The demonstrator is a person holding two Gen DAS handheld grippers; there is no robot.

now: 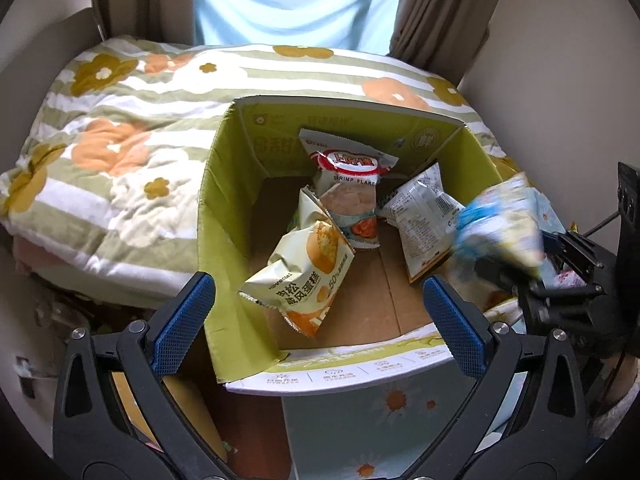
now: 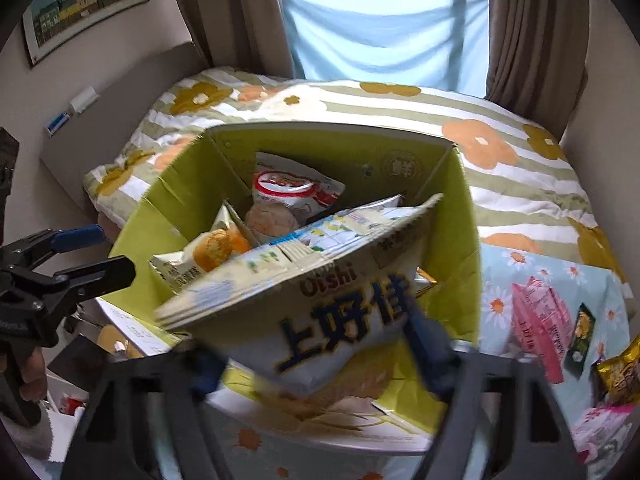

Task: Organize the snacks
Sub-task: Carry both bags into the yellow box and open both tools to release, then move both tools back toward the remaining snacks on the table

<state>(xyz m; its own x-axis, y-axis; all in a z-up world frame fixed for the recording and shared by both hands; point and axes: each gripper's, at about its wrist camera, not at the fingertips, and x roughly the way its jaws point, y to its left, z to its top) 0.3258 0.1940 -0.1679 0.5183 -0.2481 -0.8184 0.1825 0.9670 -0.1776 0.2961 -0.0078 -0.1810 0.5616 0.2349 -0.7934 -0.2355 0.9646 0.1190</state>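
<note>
An open green cardboard box [image 1: 224, 216] holds a cream cake bag [image 1: 304, 276], a shrimp flakes bag [image 1: 352, 196] and a white packet [image 1: 420, 220]. My left gripper [image 1: 320, 320] is open and empty over the box's near edge. My right gripper [image 2: 316, 352] is shut on a white and blue Oishi chip bag [image 2: 320, 292] and holds it tilted over the box [image 2: 448, 280]. The held bag shows blurred in the left wrist view [image 1: 500, 220]. The left gripper also shows in the right wrist view [image 2: 88, 256].
The box stands on a daisy-print cloth [image 2: 500, 304] beside a floral quilt [image 1: 120, 140]. A pink packet [image 2: 540, 320], a dark green packet [image 2: 582, 336] and a gold packet [image 2: 620, 372] lie on the cloth to the right. Curtains [image 2: 528, 32] hang behind.
</note>
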